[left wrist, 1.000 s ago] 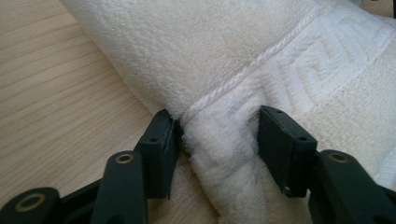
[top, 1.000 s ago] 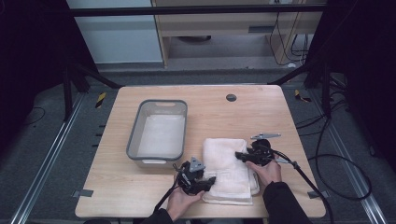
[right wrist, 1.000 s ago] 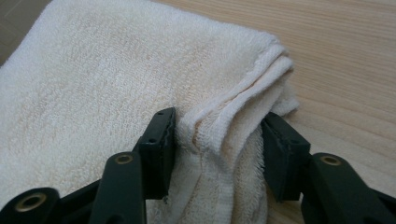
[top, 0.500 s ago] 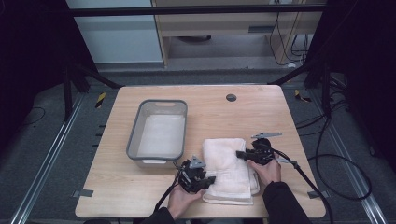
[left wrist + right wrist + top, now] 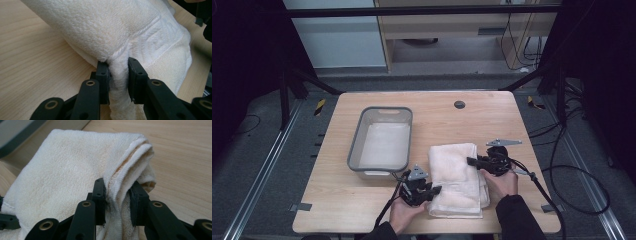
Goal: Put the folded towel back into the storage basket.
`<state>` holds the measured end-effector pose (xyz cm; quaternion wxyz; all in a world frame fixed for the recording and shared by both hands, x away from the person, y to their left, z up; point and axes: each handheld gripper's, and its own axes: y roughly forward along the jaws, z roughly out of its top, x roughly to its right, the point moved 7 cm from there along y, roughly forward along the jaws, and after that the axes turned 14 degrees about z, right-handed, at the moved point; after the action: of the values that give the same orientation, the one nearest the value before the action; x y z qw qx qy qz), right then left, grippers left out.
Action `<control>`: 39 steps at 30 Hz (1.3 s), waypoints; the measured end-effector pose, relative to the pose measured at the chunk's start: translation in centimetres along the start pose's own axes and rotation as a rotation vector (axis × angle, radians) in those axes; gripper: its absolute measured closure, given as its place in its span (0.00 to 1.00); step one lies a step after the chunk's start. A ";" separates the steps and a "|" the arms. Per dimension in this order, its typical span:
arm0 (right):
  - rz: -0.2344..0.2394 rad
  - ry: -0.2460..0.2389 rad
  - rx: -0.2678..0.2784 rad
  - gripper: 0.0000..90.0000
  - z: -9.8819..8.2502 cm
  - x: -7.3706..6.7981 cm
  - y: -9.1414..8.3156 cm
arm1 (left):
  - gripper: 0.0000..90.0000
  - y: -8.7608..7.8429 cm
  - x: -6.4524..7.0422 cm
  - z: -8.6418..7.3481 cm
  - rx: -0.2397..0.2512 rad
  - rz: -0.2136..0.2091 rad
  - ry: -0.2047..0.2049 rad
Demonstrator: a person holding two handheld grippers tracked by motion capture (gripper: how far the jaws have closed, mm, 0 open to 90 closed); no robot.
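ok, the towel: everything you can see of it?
The folded cream-white terry towel lies in several thick layers on the light wooden table, right of the grey plastic bin and apart from it. It has a woven band and corded hems. The left tongs pinch its near-left edge, the right tongs its right edge.

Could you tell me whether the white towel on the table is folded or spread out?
Folded: the towel lies as a thick rectangle, and layered edges show between the right gripper jaws.
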<state>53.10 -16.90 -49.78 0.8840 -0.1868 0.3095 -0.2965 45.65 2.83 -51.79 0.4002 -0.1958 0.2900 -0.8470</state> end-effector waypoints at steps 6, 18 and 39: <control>0.004 -0.027 0.036 0.79 0.9 -1.1 -1.2 | 0.81 -1.1 0.1 0.8 0.037 -0.012 0.003; 0.012 -0.058 0.093 0.79 2.3 -2.4 -2.7 | 0.81 -3.1 0.3 2.5 0.109 -0.004 0.017; 0.014 -0.120 0.178 0.79 5.4 -4.3 -4.0 | 0.81 -5.6 -0.3 5.3 0.200 0.009 0.021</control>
<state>52.27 -16.38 -41.80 0.9160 -0.1228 0.2299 -0.3049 45.65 4.21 -44.18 0.4185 -0.1448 0.2091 -0.8719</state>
